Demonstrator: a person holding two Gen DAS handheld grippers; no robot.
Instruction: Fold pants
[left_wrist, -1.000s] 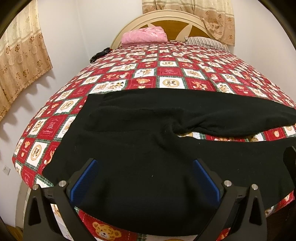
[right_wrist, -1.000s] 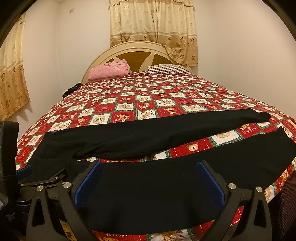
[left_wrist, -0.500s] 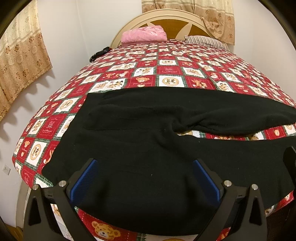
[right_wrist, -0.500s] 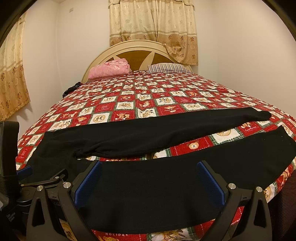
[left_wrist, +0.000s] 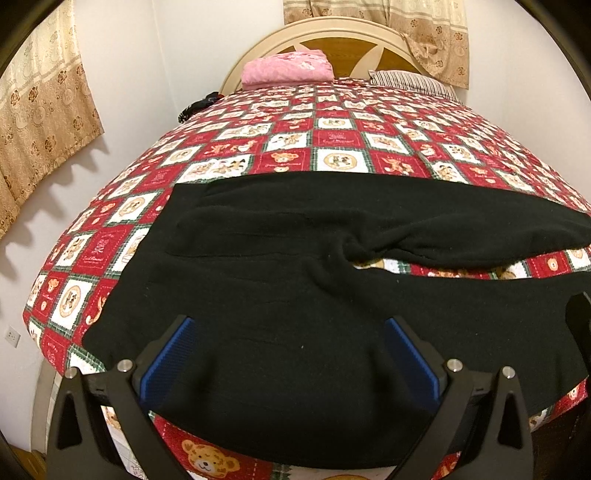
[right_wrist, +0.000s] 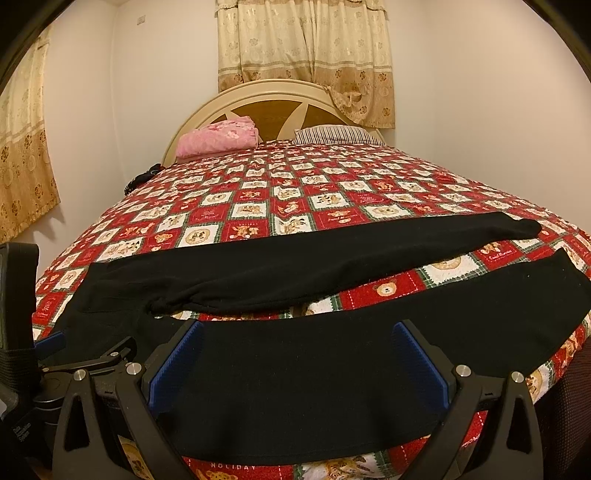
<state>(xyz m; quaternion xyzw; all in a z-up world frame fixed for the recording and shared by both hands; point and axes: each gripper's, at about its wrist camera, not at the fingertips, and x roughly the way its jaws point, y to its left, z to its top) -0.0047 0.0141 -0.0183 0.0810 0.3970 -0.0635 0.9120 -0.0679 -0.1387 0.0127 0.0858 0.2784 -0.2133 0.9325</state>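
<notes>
A: What sits farthest left?

B: In the left wrist view, a beige patterned curtain (left_wrist: 40, 122) hangs on the left wall. Beside it begins the bed (left_wrist: 332, 144), covered in a red-and-white bear quilt.

A: And the pants?

B: The black pants (left_wrist: 280, 295) lie flat across the near part of the bed, waist end to the left. The 2 legs run off to the right, with a wedge of quilt showing between them.

A: How does the left tool stand?

B: The left tool (left_wrist: 291, 354) hovers over the waist section near the bed's edge. Its 2 blue-padded fingers (left_wrist: 166, 360) are spread wide, and nothing is gripped between them.

A: And further right?

B: In the right wrist view, the left tool's frame shows at the left edge. The right tool (right_wrist: 299, 363) is over the nearer leg, fingers (right_wrist: 421, 363) equally wide apart, holding nothing. The farther leg ends well to the right.

A: Anything at the head of the bed?

B: A folded pink blanket (right_wrist: 218, 138) on the left, a striped pillow (right_wrist: 336, 133) to its right, both against the rounded headboard (right_wrist: 269, 110).
</notes>
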